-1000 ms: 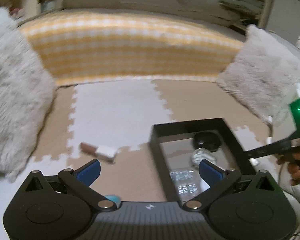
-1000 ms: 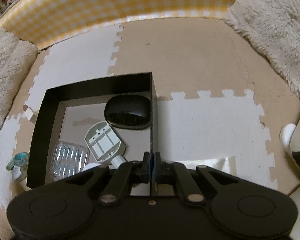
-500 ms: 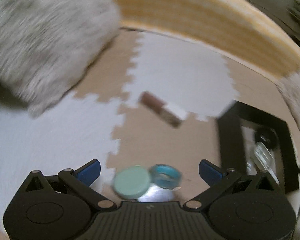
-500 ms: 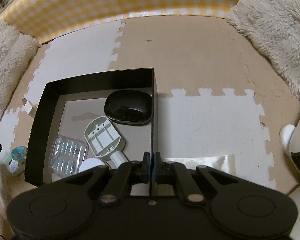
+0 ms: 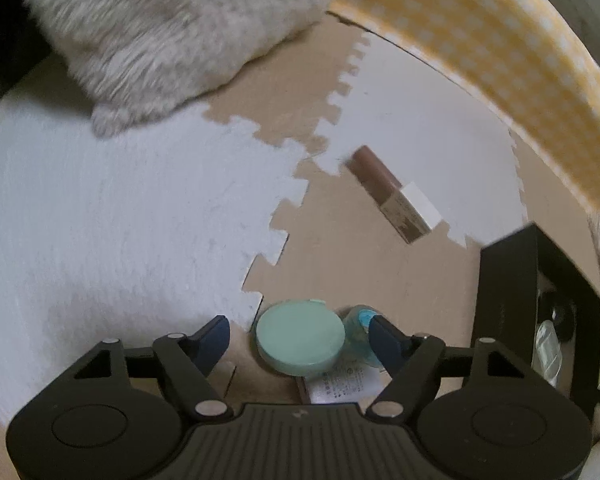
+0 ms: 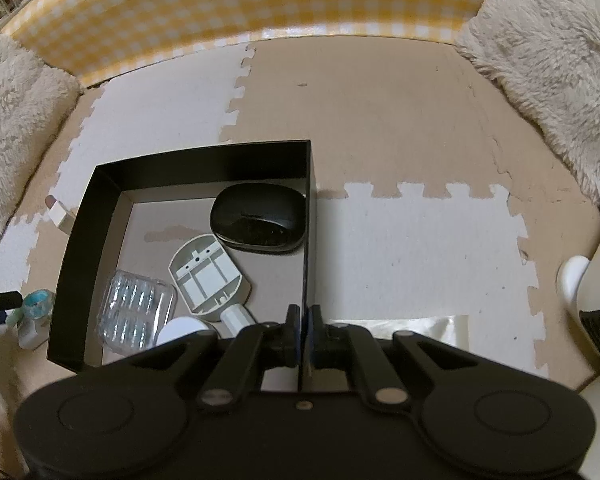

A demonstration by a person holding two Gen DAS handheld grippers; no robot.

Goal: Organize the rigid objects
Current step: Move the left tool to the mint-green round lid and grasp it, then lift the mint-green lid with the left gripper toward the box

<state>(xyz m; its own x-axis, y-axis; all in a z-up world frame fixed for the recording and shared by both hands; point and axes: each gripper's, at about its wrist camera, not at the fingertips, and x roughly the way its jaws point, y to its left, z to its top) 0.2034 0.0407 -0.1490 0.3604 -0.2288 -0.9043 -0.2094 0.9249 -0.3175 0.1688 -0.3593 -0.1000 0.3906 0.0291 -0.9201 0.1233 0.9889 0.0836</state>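
Note:
A small white labelled container with a mint-green round lid (image 5: 296, 344) and a teal ring (image 5: 360, 318) lies on the foam mat. My left gripper (image 5: 299, 334) is down over it, jaws closing. The left pad is still apart from the lid; the right finger (image 5: 384, 338) is at the teal ring. A brown tube with a white cap (image 5: 392, 194) lies farther off. My right gripper (image 6: 304, 332) is shut on the right wall of the black box (image 6: 204, 160). The box holds a black mouse (image 6: 260, 218), a white plastic bracket (image 6: 208, 276) and a clear blister case (image 6: 136, 312).
Fluffy cushions (image 5: 172, 28) (image 6: 552, 72) flank the tan and white puzzle mat. A yellow checked bed edge (image 6: 240, 8) runs along the back. A shiny film sheet (image 6: 412, 326) lies right of the box. A white object (image 6: 580, 284) stands at the far right.
My left gripper has sunk closer to the mint-lidded container and its jaws have narrowed around it. The right gripper and the box have stayed put.

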